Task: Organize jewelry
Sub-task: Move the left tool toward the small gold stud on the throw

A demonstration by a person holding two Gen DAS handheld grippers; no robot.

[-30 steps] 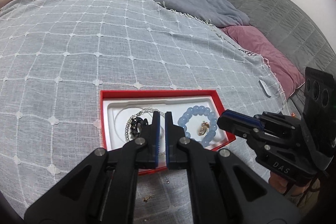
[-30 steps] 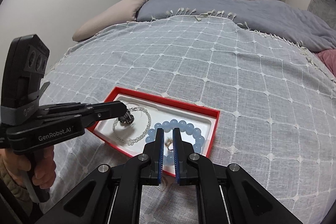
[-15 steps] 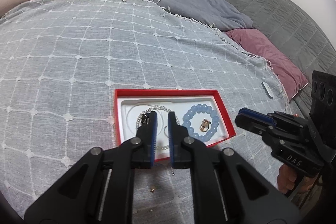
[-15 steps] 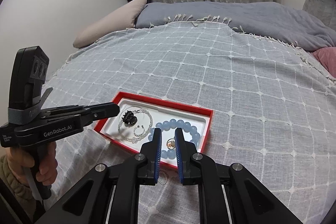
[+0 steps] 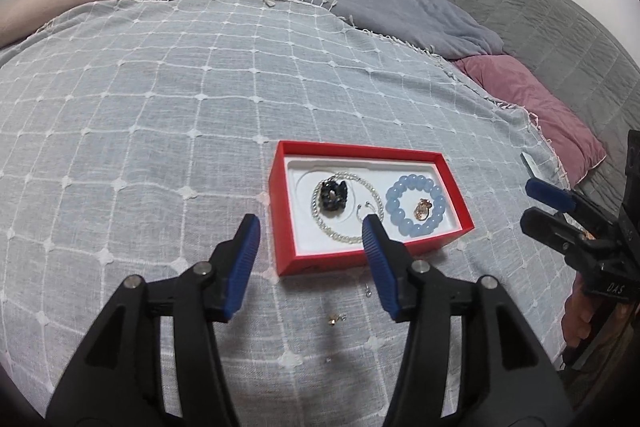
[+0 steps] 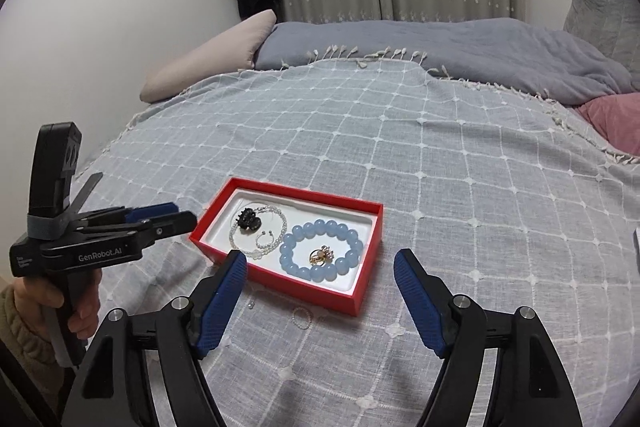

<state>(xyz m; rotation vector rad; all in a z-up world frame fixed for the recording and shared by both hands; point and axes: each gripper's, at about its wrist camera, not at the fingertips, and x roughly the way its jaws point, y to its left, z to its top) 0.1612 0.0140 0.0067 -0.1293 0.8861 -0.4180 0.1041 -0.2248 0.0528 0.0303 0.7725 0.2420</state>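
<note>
My left tongs (image 5: pixel 311 233) hang released above the bed (image 5: pixel 160 115), pads spread wide and gripping nothing, at the near left corner of the red box (image 5: pixel 356 151). My right tongs (image 6: pixel 320 265) are likewise spread and bare, straddling the near side of the box. In the box's white tray, the blue bracelet (image 5: pixel 394 215) lies at the right with a gold ring (image 5: pixel 422 209) inside its loop. The clear bead chain (image 5: pixel 340 233) loops at the left around a black charm (image 5: pixel 331 195), with a small silver hoop (image 5: pixel 363 211) between chain and bracelet. Just near of the box, on the bedspread, lie a tiny gold piece (image 5: pixel 335 319), perhaps an earring, a small silver stud (image 5: pixel 368 291), and a thin clear ring (image 6: pixel 302 319).
</note>
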